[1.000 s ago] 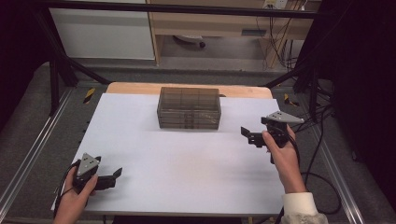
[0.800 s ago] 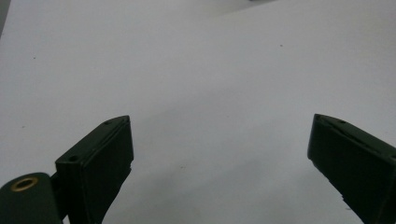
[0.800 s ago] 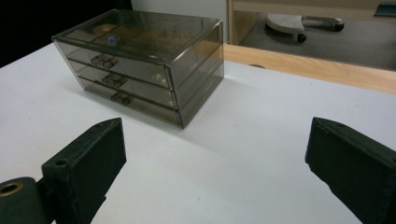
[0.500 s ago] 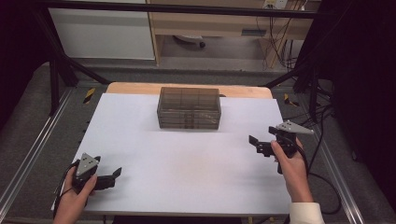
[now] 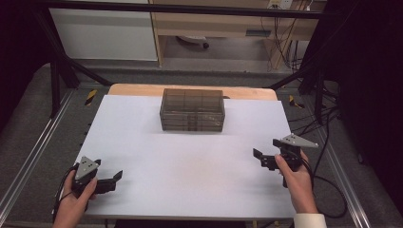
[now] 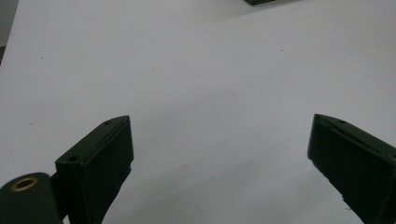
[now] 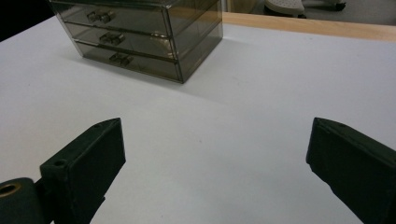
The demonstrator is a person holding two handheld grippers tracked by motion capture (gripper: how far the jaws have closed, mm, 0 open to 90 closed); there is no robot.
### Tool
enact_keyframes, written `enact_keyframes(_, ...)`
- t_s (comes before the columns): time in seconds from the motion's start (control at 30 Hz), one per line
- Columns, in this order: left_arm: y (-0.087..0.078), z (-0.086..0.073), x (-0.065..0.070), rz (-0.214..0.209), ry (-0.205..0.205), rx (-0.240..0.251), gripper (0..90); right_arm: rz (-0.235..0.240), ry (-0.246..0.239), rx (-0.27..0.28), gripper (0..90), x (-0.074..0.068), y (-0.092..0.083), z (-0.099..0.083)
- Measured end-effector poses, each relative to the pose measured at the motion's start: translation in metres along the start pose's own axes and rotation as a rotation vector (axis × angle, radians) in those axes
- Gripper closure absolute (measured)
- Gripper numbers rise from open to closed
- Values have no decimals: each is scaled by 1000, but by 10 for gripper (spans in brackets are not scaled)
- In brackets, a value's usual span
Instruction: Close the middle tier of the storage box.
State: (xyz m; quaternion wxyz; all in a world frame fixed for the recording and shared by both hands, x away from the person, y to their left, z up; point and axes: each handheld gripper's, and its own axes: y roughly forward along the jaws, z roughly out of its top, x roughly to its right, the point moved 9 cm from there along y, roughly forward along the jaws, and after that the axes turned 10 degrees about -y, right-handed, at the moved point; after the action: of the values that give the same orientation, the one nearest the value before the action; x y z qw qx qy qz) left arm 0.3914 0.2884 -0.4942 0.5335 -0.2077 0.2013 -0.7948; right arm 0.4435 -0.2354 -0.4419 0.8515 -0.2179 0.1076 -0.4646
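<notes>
White tabletop (image 5: 190, 161) fills mid-frame, wooden edge (image 5: 142, 90) behind. Smoky drawer box (image 5: 192, 110) sits upper centre. Left gripper (image 5: 111, 179) lower left, right gripper (image 5: 259, 159) lower right, both jaws apart, holding nothing.

Smoky clear three-drawer box (image 5: 192, 110) stands shut, upright, mid-table.

Glossy smoky see-through plastic drawer box (image 5: 192, 110), matt white table (image 5: 142, 142), probably plastic matt black grippers
</notes>
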Motion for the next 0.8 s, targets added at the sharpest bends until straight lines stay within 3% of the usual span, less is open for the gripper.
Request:
enact_keyframes(0.3, -5, 3, -2, -2, -17, 18, 67, 40, 13, -49, 57, -16, 5, -29)
enact_keyframes(0.8, -7, 1, -1, -6, -21, 22, 67, 104, -3, -106, 60, -39, 15, -43)
